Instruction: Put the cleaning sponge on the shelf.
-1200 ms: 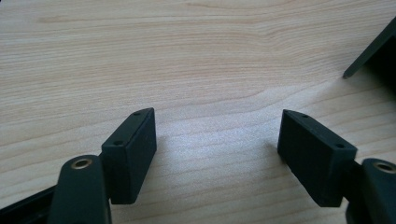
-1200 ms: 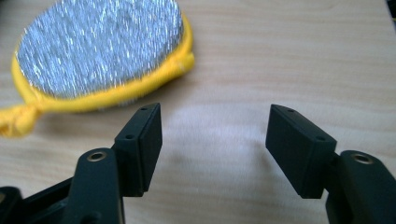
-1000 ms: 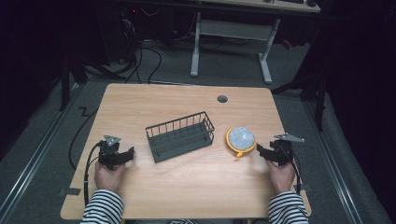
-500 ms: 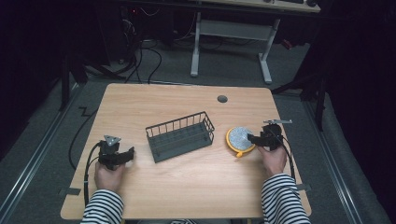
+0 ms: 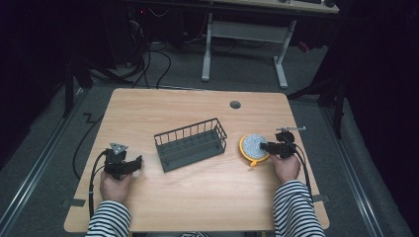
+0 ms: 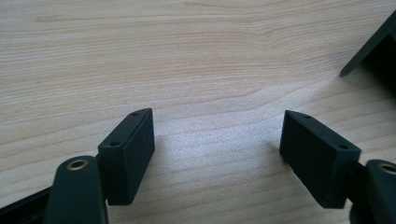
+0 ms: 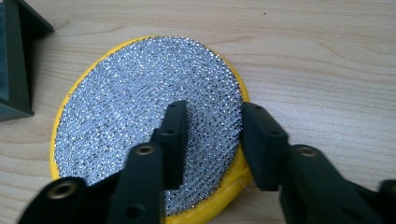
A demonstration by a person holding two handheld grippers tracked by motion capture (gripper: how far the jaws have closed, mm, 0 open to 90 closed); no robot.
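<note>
A round scrub pad (image 5: 252, 144), silver mesh on a yellow base, lies flat on the wooden table (image 5: 197, 197) to the right of a dark wire basket (image 5: 190, 143). My right gripper (image 5: 262, 146) reaches it from the right. In the right gripper view its jaws (image 7: 212, 116) have just been closing: one jaw lies over the pad's (image 7: 121, 116) silver top, the other stands at its yellow rim, and a strip of mesh shows between them. I see no squeeze on the pad. My left gripper (image 5: 137, 161) rests at the front left, open (image 6: 217, 126) over bare wood.
The basket's corner shows at the left edge of the right gripper view (image 7: 14, 60) and at the top right of the left gripper view (image 6: 373, 46). A round cable hole (image 5: 235, 104) sits near the table's far edge. Desk legs and cables stand beyond the table.
My right gripper has moved left from the table's right edge onto the scrub pad, and its jaws have narrowed around the pad's right side. The left gripper has stayed put.
</note>
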